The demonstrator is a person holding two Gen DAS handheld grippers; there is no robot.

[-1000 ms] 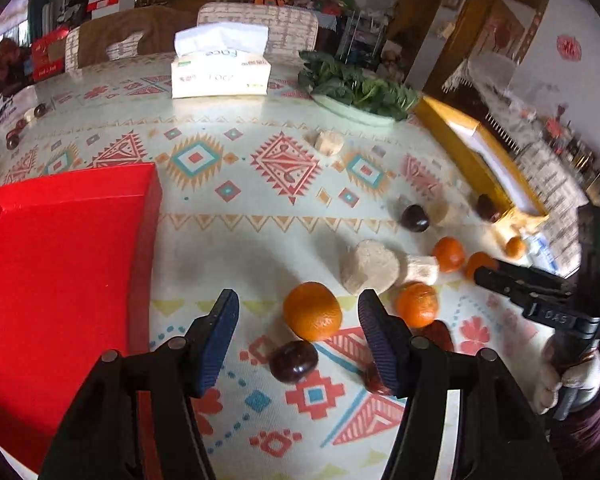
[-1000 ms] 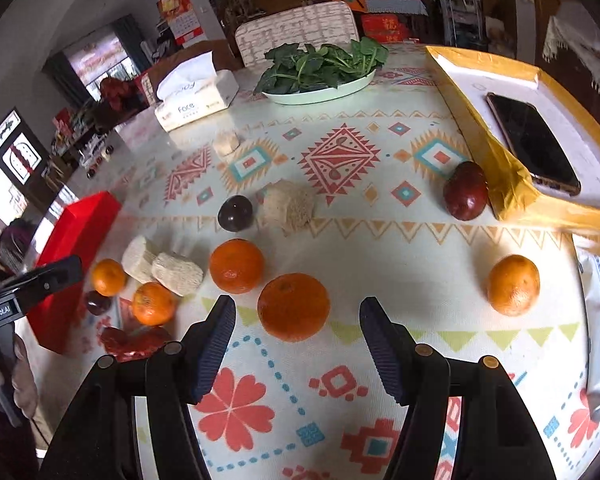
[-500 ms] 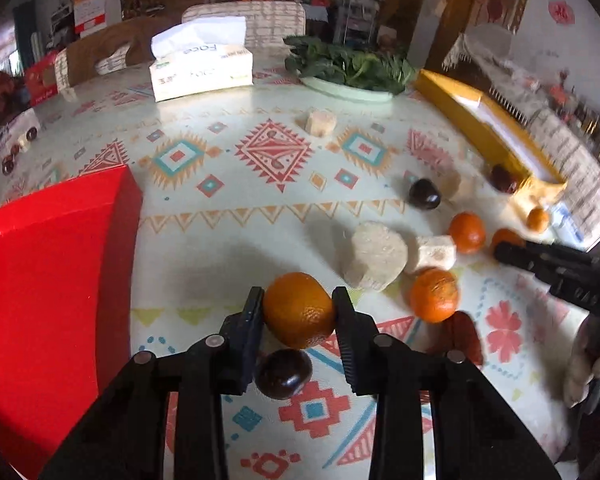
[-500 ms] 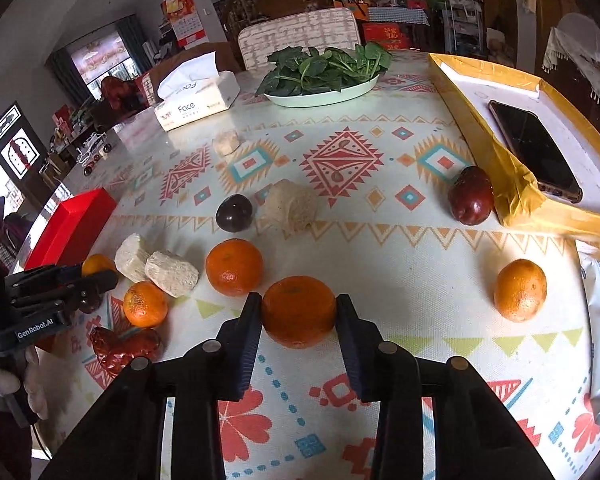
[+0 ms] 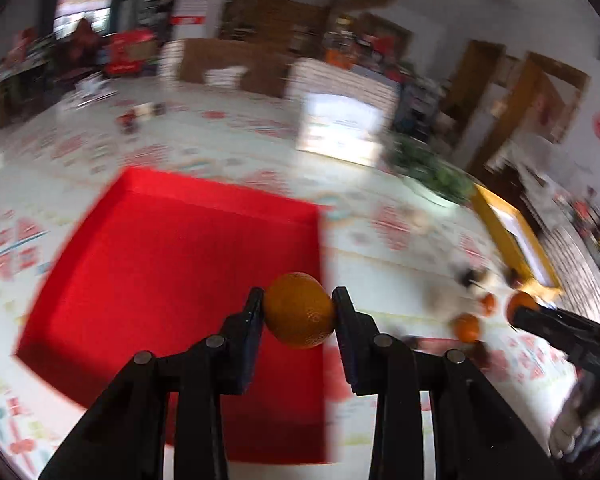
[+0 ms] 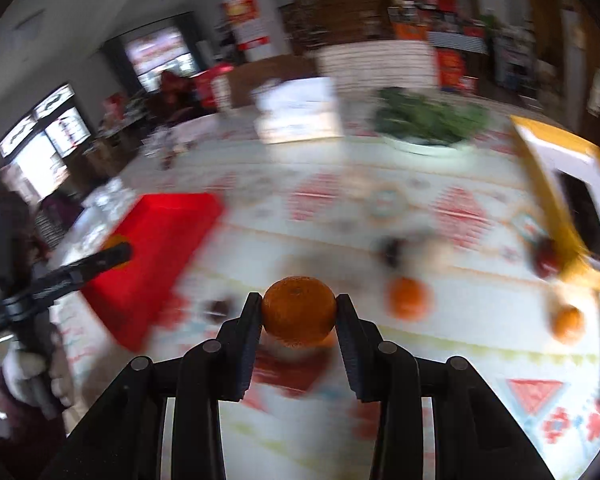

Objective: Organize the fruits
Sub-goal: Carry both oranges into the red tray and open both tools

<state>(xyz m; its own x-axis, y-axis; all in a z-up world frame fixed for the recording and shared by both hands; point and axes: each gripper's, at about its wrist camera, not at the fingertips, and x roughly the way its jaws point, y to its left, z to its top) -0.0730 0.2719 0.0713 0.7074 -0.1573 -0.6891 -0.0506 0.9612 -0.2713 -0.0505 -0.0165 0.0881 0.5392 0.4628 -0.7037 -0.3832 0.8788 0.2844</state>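
My left gripper (image 5: pixel 299 306) is shut on an orange (image 5: pixel 300 310) and holds it in the air over the right edge of the red tray (image 5: pixel 172 264). My right gripper (image 6: pixel 299 312) is shut on another orange (image 6: pixel 299 311), lifted above the table, with the red tray (image 6: pixel 156 248) to its left. Loose oranges (image 6: pixel 408 298) (image 6: pixel 567 323) and dark fruits (image 6: pixel 546 260) lie on the patterned tablecloth (image 6: pixel 380 208). The left gripper also shows in the right wrist view (image 6: pixel 112 256). Both views are motion-blurred.
A yellow box (image 6: pixel 548 160) holding a phone stands at the right. A plate of greens (image 6: pixel 428 124) and a tissue box (image 6: pixel 300 116) stand at the back. Pale food chunks (image 5: pixel 444 300) lie among the fruit. Chairs stand behind the table.
Both grippers have lifted their oranges off the table. The left one swung left over the red tray; the right one also moved left, toward the tray.
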